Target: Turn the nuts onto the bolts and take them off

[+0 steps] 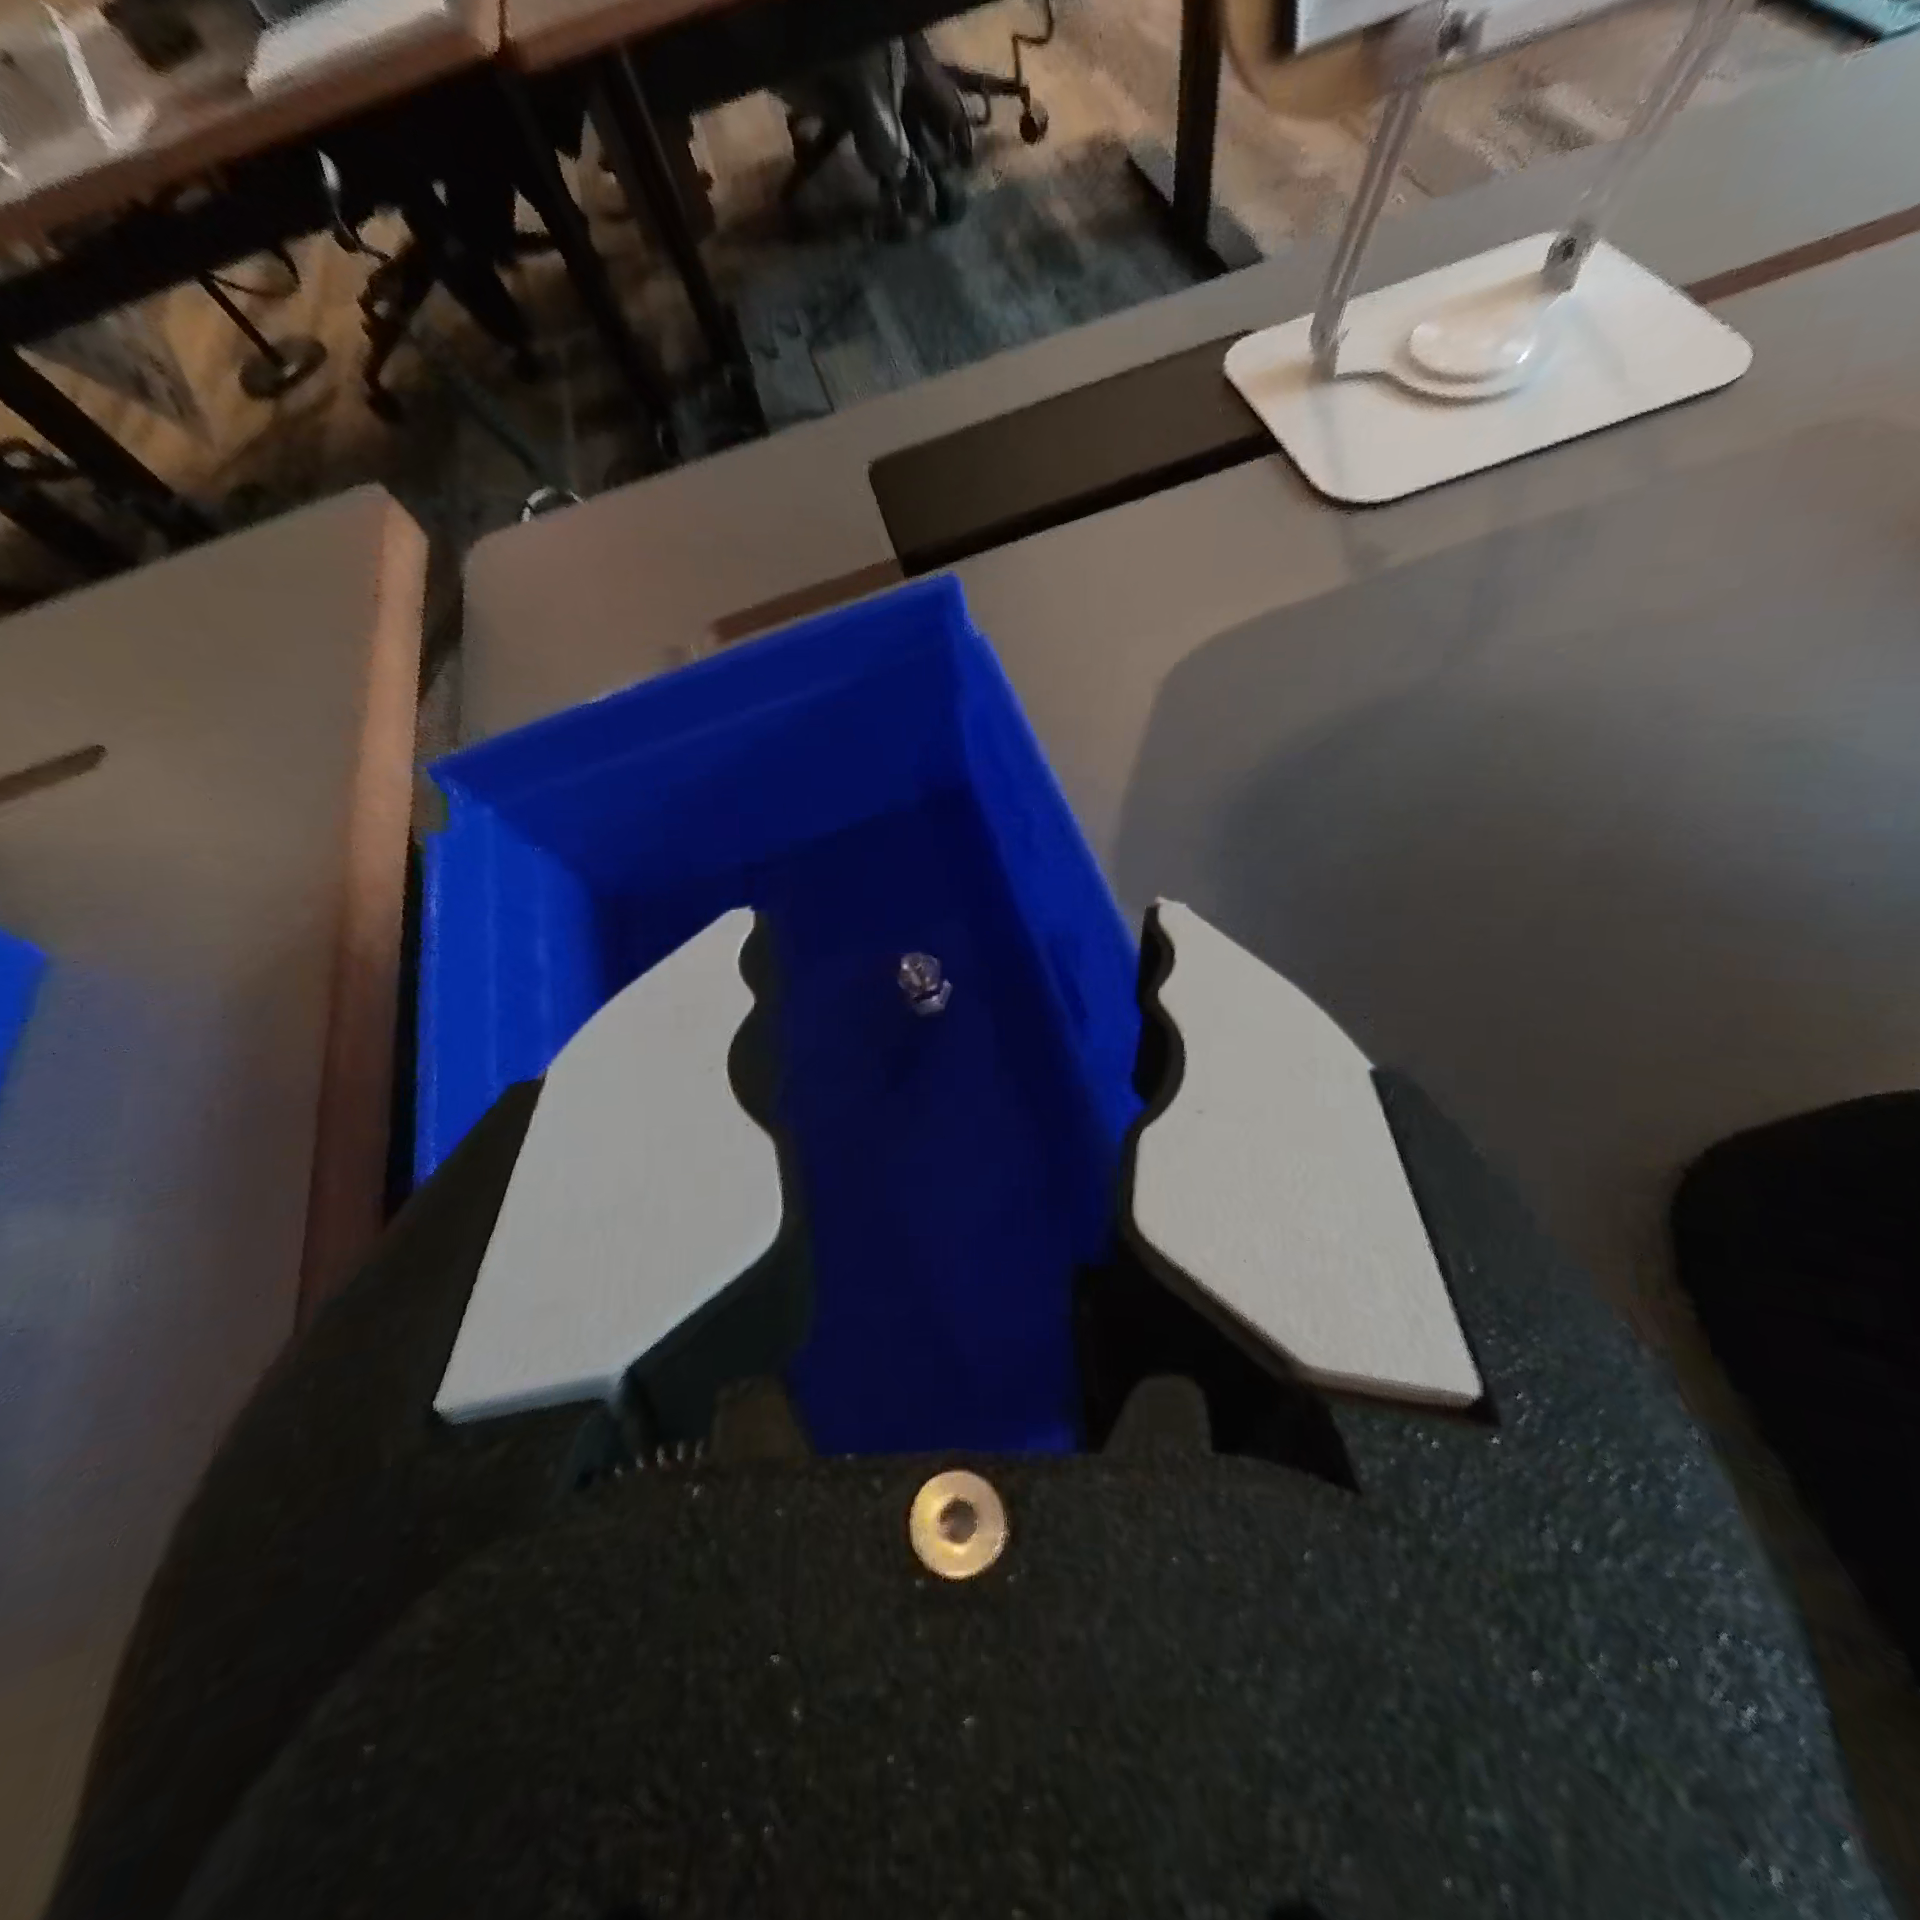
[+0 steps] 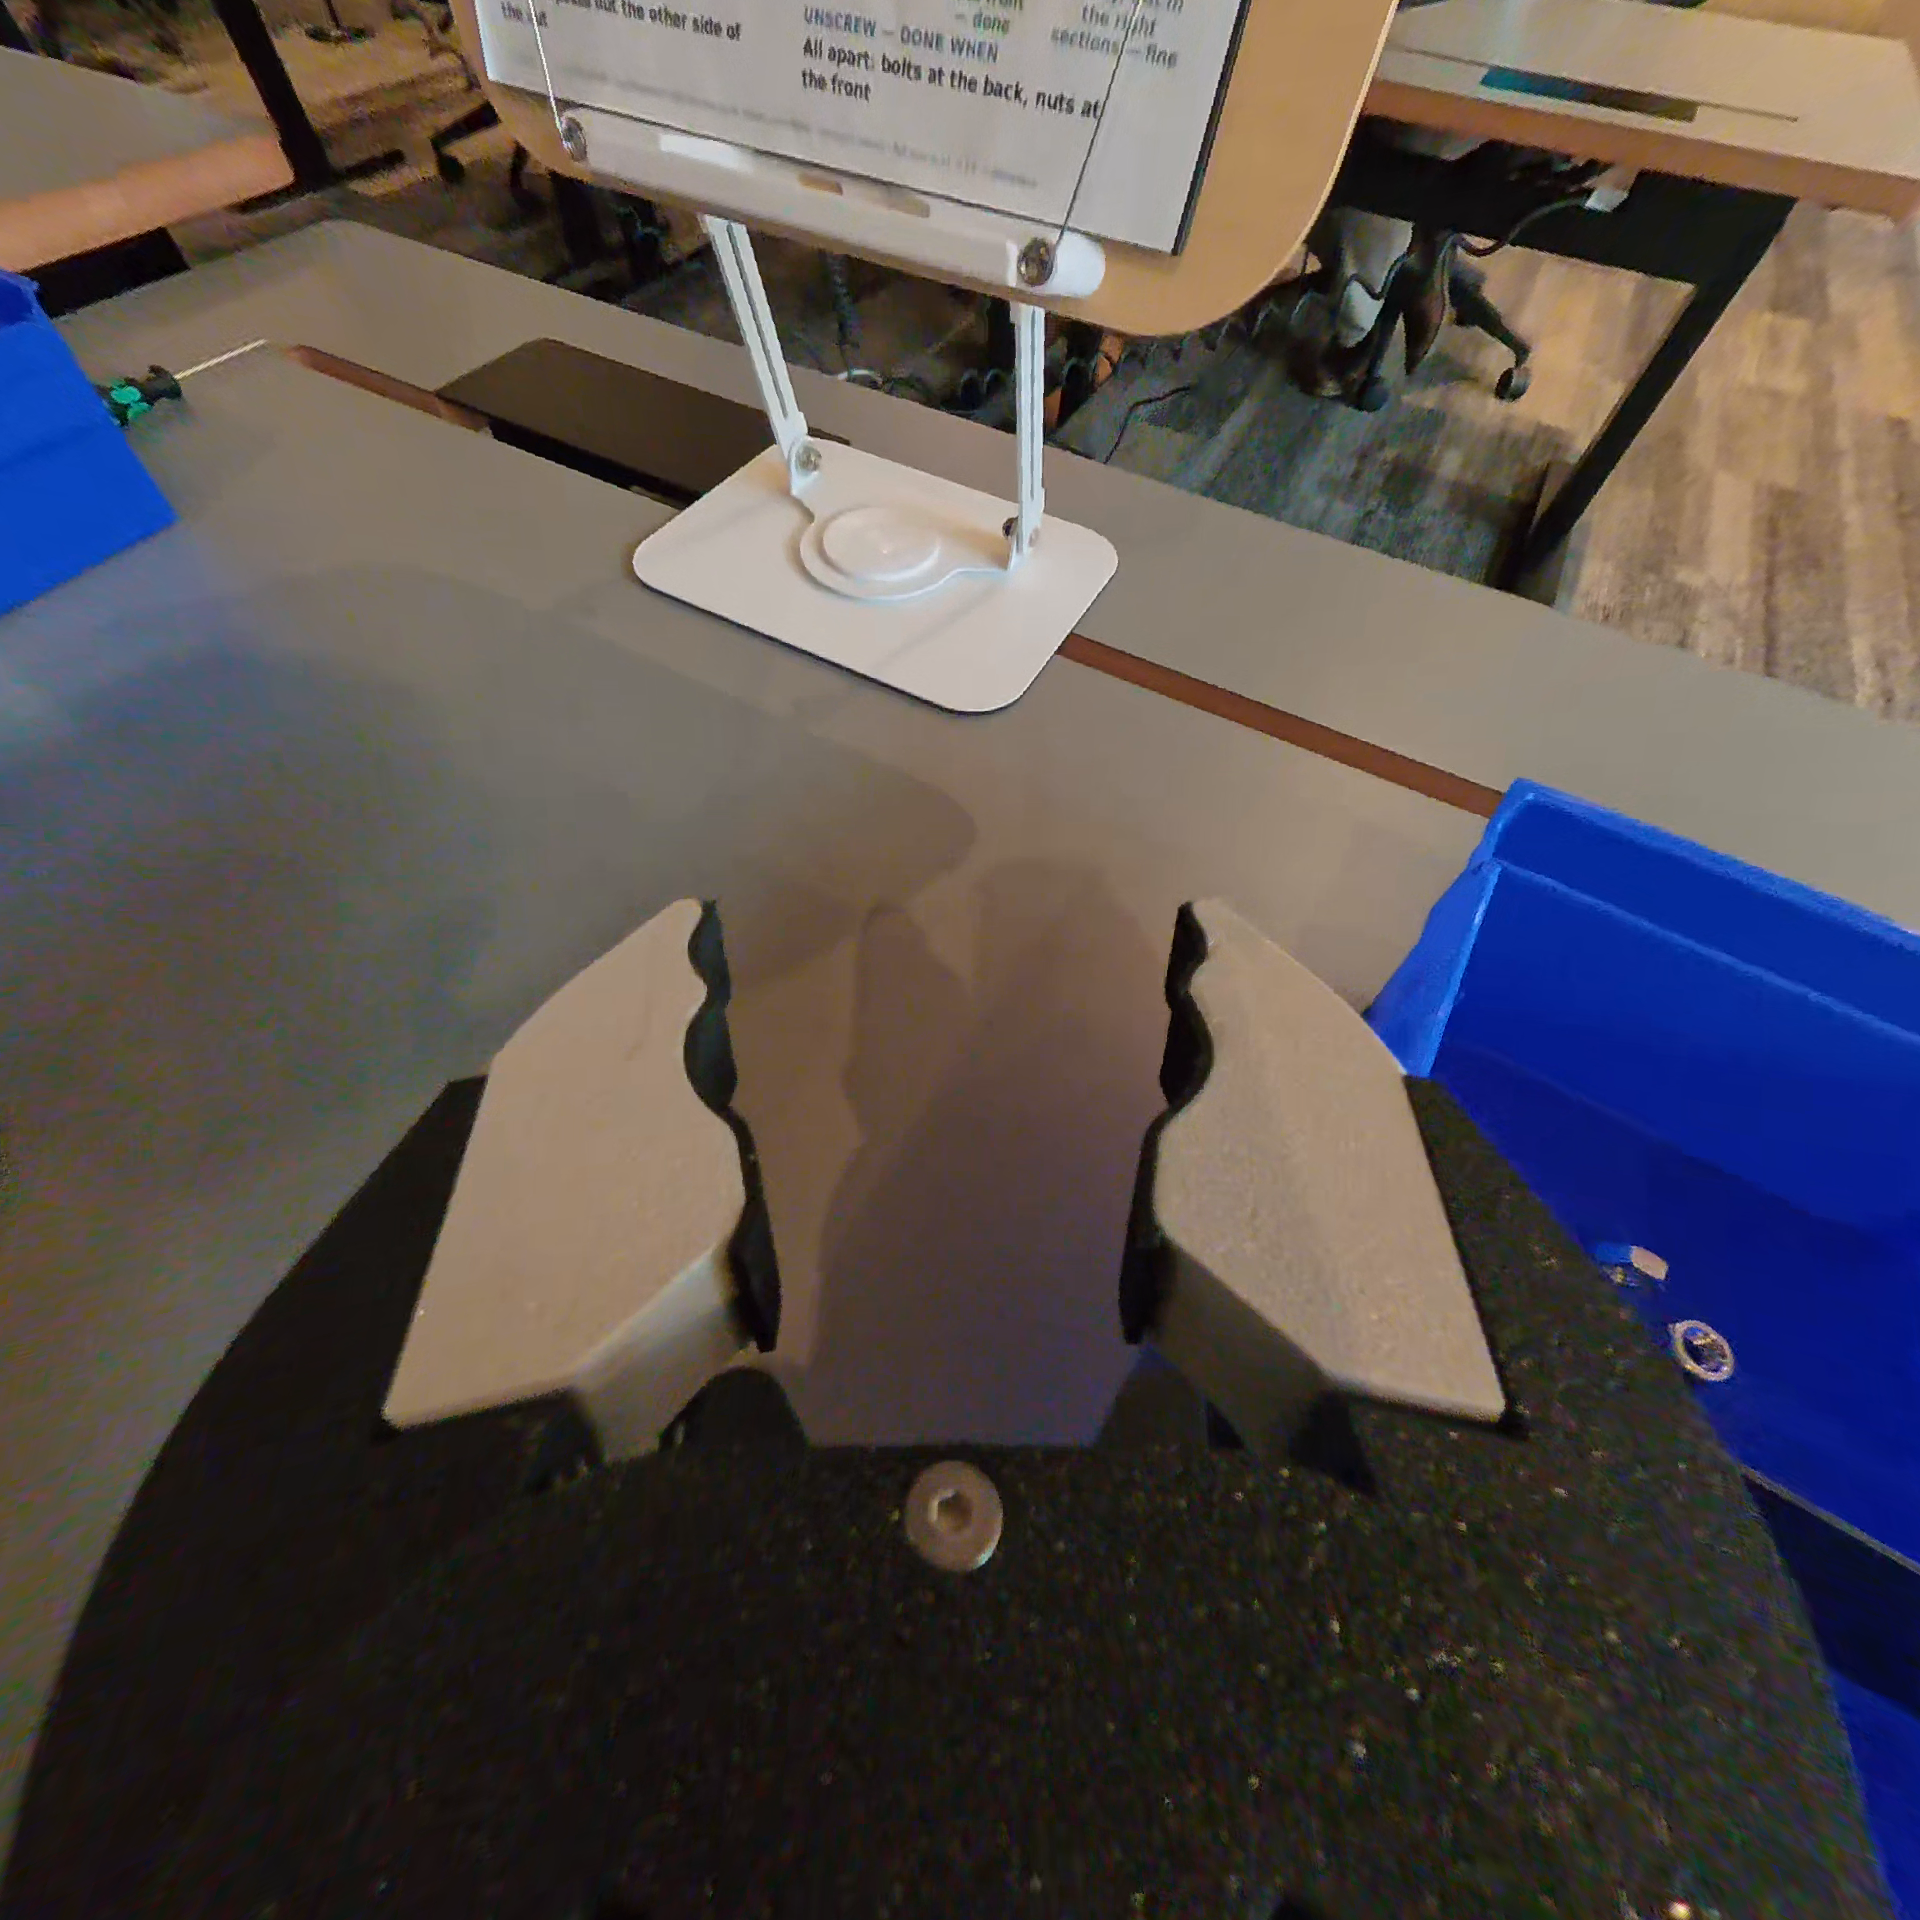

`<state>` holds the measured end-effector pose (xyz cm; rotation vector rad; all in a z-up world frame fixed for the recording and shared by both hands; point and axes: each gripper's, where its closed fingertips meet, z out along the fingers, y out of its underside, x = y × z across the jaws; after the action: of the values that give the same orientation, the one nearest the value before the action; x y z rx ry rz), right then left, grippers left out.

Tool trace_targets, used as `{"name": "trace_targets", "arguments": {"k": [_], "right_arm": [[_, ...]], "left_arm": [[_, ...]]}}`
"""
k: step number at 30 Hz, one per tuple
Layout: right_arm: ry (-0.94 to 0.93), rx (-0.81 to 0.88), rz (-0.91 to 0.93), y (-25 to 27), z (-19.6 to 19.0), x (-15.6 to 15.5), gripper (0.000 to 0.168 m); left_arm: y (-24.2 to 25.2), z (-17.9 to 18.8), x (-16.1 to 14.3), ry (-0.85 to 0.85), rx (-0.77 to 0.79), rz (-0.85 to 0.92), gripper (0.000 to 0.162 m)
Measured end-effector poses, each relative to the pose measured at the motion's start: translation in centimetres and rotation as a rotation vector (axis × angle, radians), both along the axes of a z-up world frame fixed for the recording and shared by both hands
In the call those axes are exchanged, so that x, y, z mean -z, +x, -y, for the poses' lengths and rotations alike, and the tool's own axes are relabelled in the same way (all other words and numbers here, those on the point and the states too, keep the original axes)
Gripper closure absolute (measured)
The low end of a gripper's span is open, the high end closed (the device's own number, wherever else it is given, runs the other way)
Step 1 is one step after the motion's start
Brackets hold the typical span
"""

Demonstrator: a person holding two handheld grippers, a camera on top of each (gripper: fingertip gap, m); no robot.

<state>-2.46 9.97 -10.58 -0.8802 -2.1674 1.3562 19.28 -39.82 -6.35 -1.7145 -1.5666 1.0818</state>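
In the left wrist view my left gripper [image 1: 948,925] is open and empty, held above a blue bin [image 1: 727,790] on the grey table. One small metal nut or bolt [image 1: 922,980] lies on the bin's floor, between the fingertips and below them. In the right wrist view my right gripper [image 2: 943,920] is open and empty over bare grey table. A second blue bin [image 2: 1662,997] stands just right of it, with two small metal nuts [image 2: 1701,1349] on its floor near the right finger.
A white stand [image 2: 883,582] holding a printed sheet stands at the table's back middle; it also shows in the left wrist view [image 1: 1486,374]. Another blue bin [image 2: 62,468] and a green-tipped tool [image 2: 140,393] are far left. A dark object [image 1: 1808,1351] lies right of my left gripper. The tips of one gripper are about 55 cm away from the tips of the other.
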Motion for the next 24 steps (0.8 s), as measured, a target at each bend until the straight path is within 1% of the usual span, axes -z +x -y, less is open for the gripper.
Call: {"name": "trace_targets", "arguments": {"k": [3, 5, 10, 16, 18, 24], "right_arm": [[-0.003, -0.012, 0.003, 0.1, 0.1, 0.0, 0.087], [0.001, -0.012, -0.002, 0.1, 0.0, -0.1, 0.087], [0.003, -0.014, 0.004, 0.2, -0.1, 0.0, 0.088], [0.0, -0.013, -0.001, 0.2, -0.4, -0.3, 0.089], [0.002, -0.01, -0.005, 0.2, -0.6, -0.4, 0.089], [-0.002, -0.003, 0.001, 0.1, -0.9, -0.4, 0.089]], "left_arm": [[-0.6, 2.3, 2.0, -0.023, 0.024, 0.065, 0.09], [-1.3, 3.2, 3.6, -0.029, 0.064, 0.11, 0.091], [-2.8, 4.7, 8.3, -0.046, 0.155, 0.268, 0.092], [-4.7, 5.9, 12.9, -0.029, 0.201, 0.356, 0.096], [-5.2, 6.1, 14.0, -0.022, 0.212, 0.374, 0.096], [-5.8, 6.0, 15.6, 0.01, 0.246, 0.393, 0.101]]}}
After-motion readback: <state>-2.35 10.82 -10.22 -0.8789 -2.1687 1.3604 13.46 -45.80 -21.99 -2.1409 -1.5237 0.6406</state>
